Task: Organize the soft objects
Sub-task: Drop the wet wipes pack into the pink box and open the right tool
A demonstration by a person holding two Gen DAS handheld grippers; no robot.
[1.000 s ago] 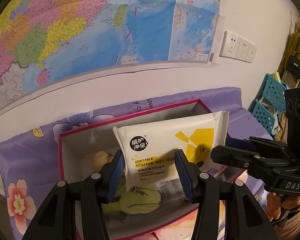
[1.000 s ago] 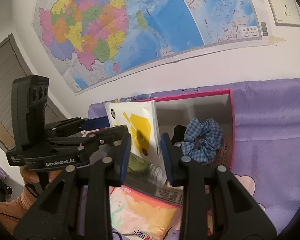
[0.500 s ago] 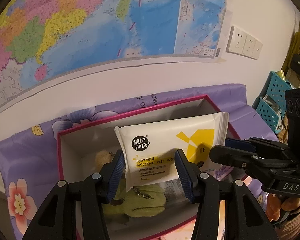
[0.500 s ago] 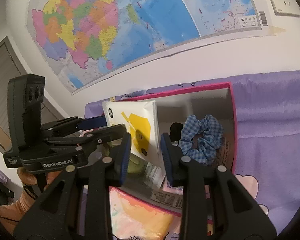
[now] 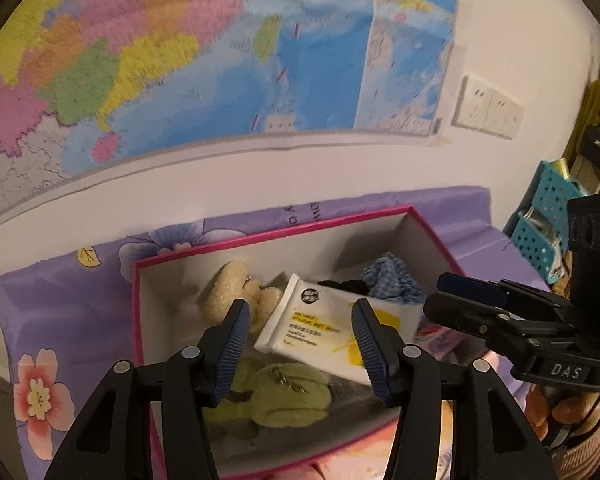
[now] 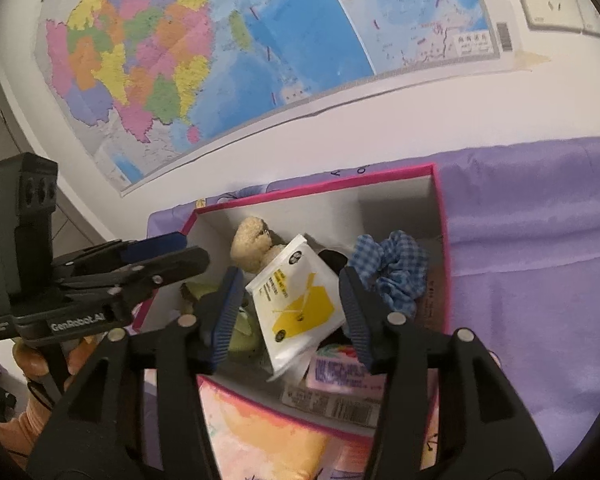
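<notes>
wipes pack (image 5: 331, 330): white and yellow — tilted in the box (image 5: 260, 236)
scrunchie (image 6: 395, 270): blue check — box's right end

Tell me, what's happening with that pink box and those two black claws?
A person holds a claw in each hand over the pink-rimmed box. The left claw and right claw have just been opening, and the pack of wet wipes now lies loose in the box, touching neither. It rests on a beige plush toy and a green one, beside a blue checked scrunchie.
</notes>
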